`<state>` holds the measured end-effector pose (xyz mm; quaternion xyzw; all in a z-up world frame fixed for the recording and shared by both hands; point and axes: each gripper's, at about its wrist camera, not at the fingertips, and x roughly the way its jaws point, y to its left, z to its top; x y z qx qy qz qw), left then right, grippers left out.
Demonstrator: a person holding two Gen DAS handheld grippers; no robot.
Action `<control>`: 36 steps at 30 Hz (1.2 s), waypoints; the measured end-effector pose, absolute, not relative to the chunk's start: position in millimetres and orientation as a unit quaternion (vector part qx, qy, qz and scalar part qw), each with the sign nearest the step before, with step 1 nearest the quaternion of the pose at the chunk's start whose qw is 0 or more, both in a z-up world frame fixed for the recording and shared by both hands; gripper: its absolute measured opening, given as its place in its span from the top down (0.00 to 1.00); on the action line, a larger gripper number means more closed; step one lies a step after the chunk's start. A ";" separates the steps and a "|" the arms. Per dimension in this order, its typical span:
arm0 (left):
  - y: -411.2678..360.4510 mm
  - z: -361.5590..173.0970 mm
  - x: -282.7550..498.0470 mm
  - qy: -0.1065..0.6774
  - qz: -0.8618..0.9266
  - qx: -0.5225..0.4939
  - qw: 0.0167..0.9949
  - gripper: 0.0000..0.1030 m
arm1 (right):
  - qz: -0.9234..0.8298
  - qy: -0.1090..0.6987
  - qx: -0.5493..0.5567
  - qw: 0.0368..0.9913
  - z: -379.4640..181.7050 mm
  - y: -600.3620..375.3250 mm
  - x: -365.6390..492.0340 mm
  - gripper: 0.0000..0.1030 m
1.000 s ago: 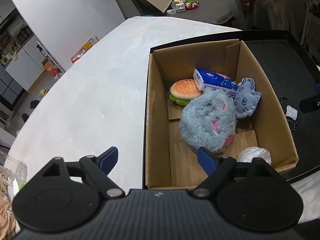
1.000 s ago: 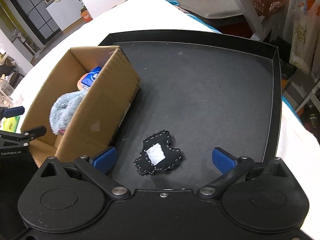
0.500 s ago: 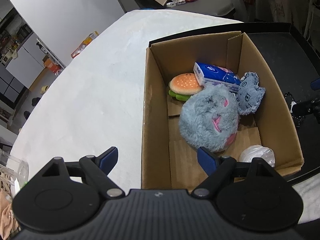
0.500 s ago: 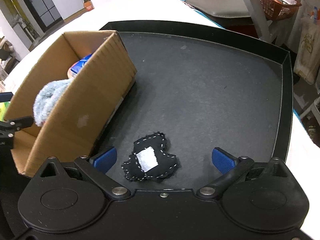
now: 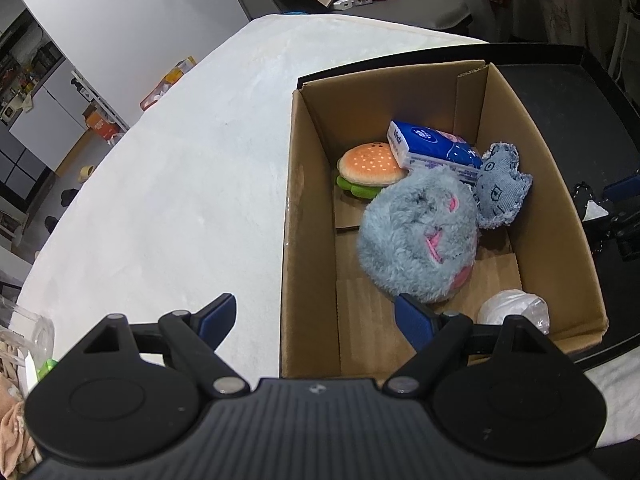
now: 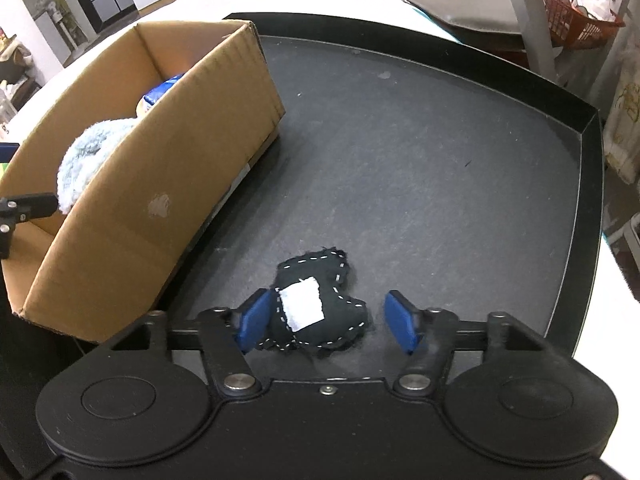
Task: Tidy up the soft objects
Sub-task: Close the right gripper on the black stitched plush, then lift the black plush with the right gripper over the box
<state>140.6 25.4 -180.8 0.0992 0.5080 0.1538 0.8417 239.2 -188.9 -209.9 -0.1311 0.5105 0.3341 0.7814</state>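
The left claw (image 5: pixel 316 318) hangs with its jaws wide apart and empty over the near end of the cardboard box (image 5: pixel 308 216), which holds a fluffy grey plush (image 5: pixel 416 232). On the black tray (image 6: pixel 420 152), the right claw (image 6: pixel 326 322) is closing around the black stitched pouch (image 6: pixel 316 316); its left pad touches the pouch, the right stands clear.

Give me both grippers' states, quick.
Left gripper: open, empty, hovering at the cardboard box.
Right gripper: closing around the black stitched fabric toy; right finger not yet touching it.
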 end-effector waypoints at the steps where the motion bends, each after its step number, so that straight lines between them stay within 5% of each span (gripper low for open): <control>1: 25.7 -180.5 140.2 0.508 0.153 0.097 0.842 0.17 | 0.336 0.510 -0.131 0.781 -209.3 -189.9 238.3 0.51; 3: 26.0 -179.9 139.9 0.507 0.153 0.095 0.843 0.17 | 0.341 0.512 -0.128 0.778 -207.5 -191.9 237.7 0.61; 8: 24.7 -177.9 137.2 0.500 0.151 0.096 0.847 0.17 | 0.334 0.521 -0.122 0.776 -203.3 -197.0 238.2 0.68; 36: 46.1 -164.2 116.4 0.466 0.120 0.027 0.876 0.20 | 0.330 0.481 -0.103 0.806 -106.5 -191.8 226.7 0.70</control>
